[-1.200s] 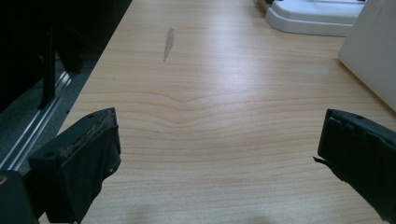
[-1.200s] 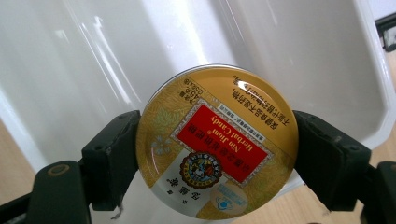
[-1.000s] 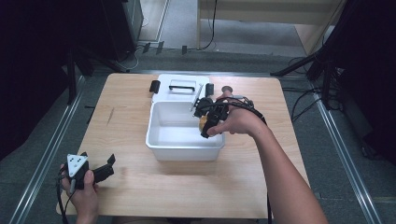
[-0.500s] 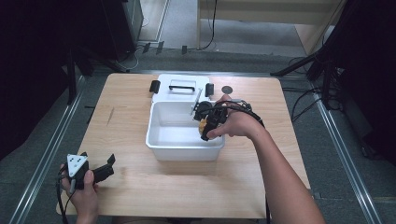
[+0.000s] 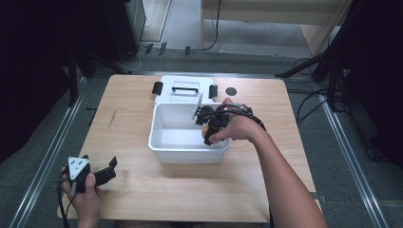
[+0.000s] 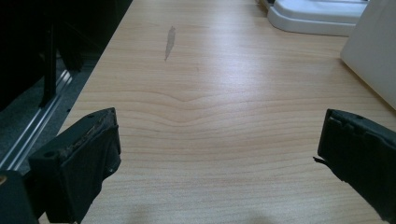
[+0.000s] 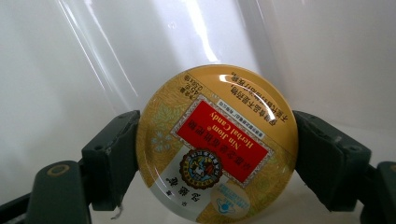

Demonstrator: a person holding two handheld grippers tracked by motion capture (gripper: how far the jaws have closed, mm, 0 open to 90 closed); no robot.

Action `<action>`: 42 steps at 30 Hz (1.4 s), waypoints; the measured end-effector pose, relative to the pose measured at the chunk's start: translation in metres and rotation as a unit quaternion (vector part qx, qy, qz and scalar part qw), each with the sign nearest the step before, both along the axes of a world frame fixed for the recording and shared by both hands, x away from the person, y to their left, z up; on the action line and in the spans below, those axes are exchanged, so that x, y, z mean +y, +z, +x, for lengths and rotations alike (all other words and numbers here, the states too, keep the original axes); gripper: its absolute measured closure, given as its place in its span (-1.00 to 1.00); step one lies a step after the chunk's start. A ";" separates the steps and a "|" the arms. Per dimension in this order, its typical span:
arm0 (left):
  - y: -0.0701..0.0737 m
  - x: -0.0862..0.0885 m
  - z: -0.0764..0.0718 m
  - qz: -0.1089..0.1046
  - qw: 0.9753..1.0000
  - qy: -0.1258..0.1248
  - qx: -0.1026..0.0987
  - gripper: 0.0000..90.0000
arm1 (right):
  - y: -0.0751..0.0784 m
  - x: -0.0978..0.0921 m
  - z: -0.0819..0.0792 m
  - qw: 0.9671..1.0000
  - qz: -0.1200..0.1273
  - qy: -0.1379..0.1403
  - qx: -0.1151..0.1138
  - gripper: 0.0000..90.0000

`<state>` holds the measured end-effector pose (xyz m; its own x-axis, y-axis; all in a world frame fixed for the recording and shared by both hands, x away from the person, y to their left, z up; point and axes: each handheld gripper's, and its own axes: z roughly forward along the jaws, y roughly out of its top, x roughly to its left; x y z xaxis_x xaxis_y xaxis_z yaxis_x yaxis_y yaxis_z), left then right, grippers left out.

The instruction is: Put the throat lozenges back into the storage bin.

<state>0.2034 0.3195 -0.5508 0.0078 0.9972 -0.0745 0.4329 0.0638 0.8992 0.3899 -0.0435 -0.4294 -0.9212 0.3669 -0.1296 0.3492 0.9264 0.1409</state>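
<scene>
Two grippers at a wooden table (image 5: 142, 190), taken from left to right. Far left, near the table's front corner: left gripper (image 5: 110, 169), held low in the person's left hand (image 5: 83, 197), grey three-cornered plate on top, in the same place as a second ago and half a second ago. Jaws released and spread wide in the left gripper view, one black jaw at each bottom corner, nothing between them but bare wood grain (image 6: 210, 121), a small grey scuff mark (image 6: 170, 42) farther up the board. White bin (image 5: 187, 142) at the table's centre, well apart from that gripper, unmoved across the three moments; its white lid (image 5: 183, 90) with a black handle lying flat just behind it, touching or nearly touching the bin's far wall, cannot tell which. Small dark round spot (image 5: 231, 90) on the wood to the right of the lid. Right of centre: right gripper (image 5: 205, 127), in the person's right hand (image 5: 237, 128), reaching over the bin's right wall and now sitting lower and nearer the bin's front-right corner than a second ago. Clenched on a round gold candy tin (image 7: 217, 144), printed label red and gold, reading upside down in the right gripper view, one jaw pressed on each side of the rim. Tin inside the bin, white walls behind it; whether touching the floor, cannot tell.
</scene>
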 end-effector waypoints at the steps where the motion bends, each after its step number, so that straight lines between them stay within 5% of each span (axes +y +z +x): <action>1: 0.000 0.000 0.000 0.000 1.000 0.000 0.000 -1.00 | 0.000 0.000 0.000 1.000 -0.001 -0.002 0.000 -0.54; 29: 0.000 0.000 0.000 -0.002 1.000 0.001 0.000 -1.00 | -0.009 -0.001 0.003 1.000 -0.005 -0.013 0.002 -0.58; 42: 0.000 0.000 0.000 -0.002 1.000 0.001 0.000 -1.00 | 0.017 -0.005 -0.001 0.999 0.039 -0.030 0.001 -0.51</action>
